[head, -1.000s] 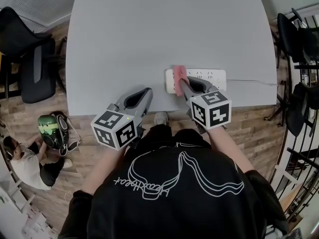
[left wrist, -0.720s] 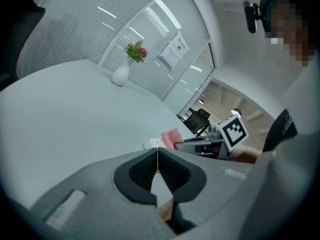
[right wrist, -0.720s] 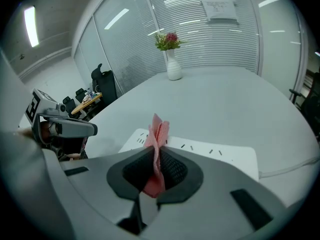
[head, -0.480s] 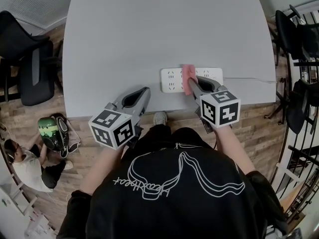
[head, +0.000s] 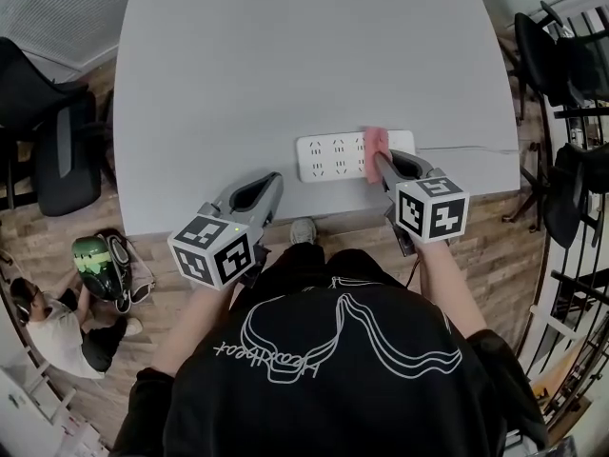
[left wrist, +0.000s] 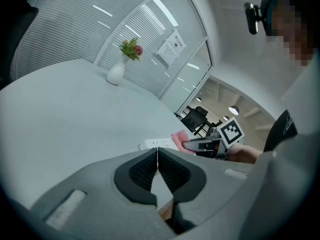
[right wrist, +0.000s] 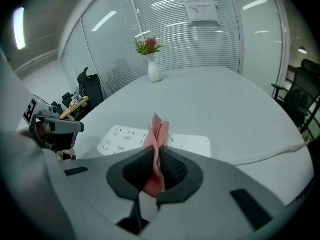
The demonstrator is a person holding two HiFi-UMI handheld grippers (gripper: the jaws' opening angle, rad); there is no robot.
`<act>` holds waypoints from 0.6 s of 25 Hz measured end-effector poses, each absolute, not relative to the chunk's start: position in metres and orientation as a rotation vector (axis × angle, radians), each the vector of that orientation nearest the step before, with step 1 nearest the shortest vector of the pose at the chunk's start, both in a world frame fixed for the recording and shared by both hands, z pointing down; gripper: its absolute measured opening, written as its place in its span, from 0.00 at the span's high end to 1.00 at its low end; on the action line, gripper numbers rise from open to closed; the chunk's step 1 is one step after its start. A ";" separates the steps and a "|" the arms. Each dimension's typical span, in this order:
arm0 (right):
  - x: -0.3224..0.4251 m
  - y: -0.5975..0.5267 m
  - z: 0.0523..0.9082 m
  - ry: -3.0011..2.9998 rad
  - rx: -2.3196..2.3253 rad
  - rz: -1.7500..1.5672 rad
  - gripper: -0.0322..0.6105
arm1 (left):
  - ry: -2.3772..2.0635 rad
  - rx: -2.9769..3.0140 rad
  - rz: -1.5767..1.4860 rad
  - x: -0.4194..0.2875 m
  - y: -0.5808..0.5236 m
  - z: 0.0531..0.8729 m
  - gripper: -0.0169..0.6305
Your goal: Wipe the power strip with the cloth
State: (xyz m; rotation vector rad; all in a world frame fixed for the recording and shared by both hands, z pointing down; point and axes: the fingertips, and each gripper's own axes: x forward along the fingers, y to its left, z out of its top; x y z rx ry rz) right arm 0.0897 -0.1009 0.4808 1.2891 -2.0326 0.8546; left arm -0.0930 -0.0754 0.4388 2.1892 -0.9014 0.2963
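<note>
With your right gripper point(right wrist: 156, 159) pinching the pink cloth point(right wrist: 159, 128) over the right part of the power strip point(head: 333, 155) and your left gripper point(left wrist: 157, 161) pressed together empty, press flat and sweep evenly.

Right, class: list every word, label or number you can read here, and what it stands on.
On the notice on the glass wall: print too small to read.
On the black shirt: white cursive word, upside down, not legible.
On the marker cubes: square patterns only, no words.
On the power strip: no readable print.
</note>
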 end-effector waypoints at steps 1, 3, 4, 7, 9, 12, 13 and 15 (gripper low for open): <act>0.094 -0.100 0.481 -2.023 1.295 0.852 0.89 | -0.899 2.189 0.296 -0.093 -0.075 0.439 0.95; 0.102 -0.100 0.482 -2.011 1.306 0.851 0.89 | -0.895 2.190 0.298 -0.091 -0.075 0.440 0.95; 0.106 -0.100 0.482 -2.007 1.312 0.851 0.89 | -0.892 2.191 0.299 -0.090 -0.076 0.440 0.95; 0.117 -0.099 0.481 -1.994 1.335 0.849 0.89 | -0.886 2.193 0.302 -0.088 -0.076 0.440 0.95; 0.125 -0.099 0.481 -1.982 1.357 0.849 0.89 | -0.881 2.193 0.306 -0.087 -0.076 0.440 0.95; 0.138 -0.100 0.482 -1.958 1.391 0.852 0.89 | -0.874 2.194 0.312 -0.086 -0.077 0.442 0.95; 0.142 -0.099 0.482 -1.950 1.400 0.851 0.89 | -0.871 2.196 0.313 -0.085 -0.077 0.442 0.95; 0.150 -0.097 0.482 -1.937 1.420 0.849 0.89 | -0.866 2.200 0.319 -0.084 -0.076 0.442 0.95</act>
